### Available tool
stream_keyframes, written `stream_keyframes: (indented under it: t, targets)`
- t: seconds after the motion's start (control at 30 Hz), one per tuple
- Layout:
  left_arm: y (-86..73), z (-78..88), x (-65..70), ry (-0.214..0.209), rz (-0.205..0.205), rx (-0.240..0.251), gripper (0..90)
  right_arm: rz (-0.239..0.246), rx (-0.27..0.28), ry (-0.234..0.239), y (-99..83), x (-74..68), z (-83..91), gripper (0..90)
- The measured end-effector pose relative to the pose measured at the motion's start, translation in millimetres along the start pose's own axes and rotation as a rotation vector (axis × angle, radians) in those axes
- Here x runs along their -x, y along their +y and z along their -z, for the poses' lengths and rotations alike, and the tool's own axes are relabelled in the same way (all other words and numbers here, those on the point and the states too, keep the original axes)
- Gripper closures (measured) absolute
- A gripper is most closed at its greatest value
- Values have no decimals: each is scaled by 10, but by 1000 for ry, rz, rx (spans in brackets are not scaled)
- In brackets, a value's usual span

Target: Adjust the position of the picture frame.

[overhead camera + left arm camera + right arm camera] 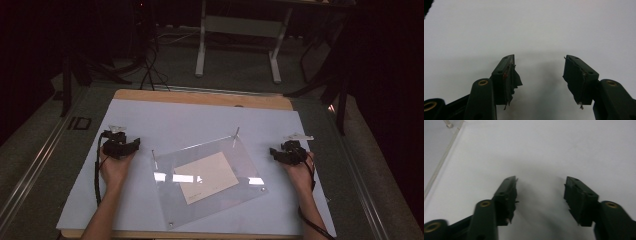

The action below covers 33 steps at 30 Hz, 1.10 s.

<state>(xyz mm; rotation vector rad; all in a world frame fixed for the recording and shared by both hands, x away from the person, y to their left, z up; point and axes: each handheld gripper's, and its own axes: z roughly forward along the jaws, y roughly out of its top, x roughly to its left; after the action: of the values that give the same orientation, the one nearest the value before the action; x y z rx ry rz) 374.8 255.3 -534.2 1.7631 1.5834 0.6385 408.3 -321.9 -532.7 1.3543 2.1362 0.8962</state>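
A clear acrylic plate (210, 176) lies tilted in the middle of the white board (165, 120), with a beige sheet (206, 177) under or inside it. My left gripper (131, 145) rests on the board to the left of the plate, held by a hand, jaws open and empty. In the left gripper view the left gripper (539, 65) shows two black pads wide apart over bare white surface. My right gripper (275, 153) sits right of the plate, open and empty. The right gripper view has the right gripper (540, 185) with its jaws spread and the plate's edge (441, 157) at far left.
The white board lies on a wooden tabletop (200, 98) whose far edge shows. A small standoff (448, 125) marks the plate's corner. Beyond the table stand a white desk frame (239, 35) and dark stands on a grey floor.
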Motion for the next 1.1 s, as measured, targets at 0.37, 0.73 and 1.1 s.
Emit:
stream_keyframes:
  t: [0.37,0.73,1.1]
  targets:
    - [-51,140,94,-72,-48,37,465,27,40,38,35,-57,42,558]
    - [-68,190,192,-123,-75,40,491,86,51,84,82,-230,13,551]
    - [-115,289,289,-153,-120,39,497,132,70,136,242,-360,-7,587]
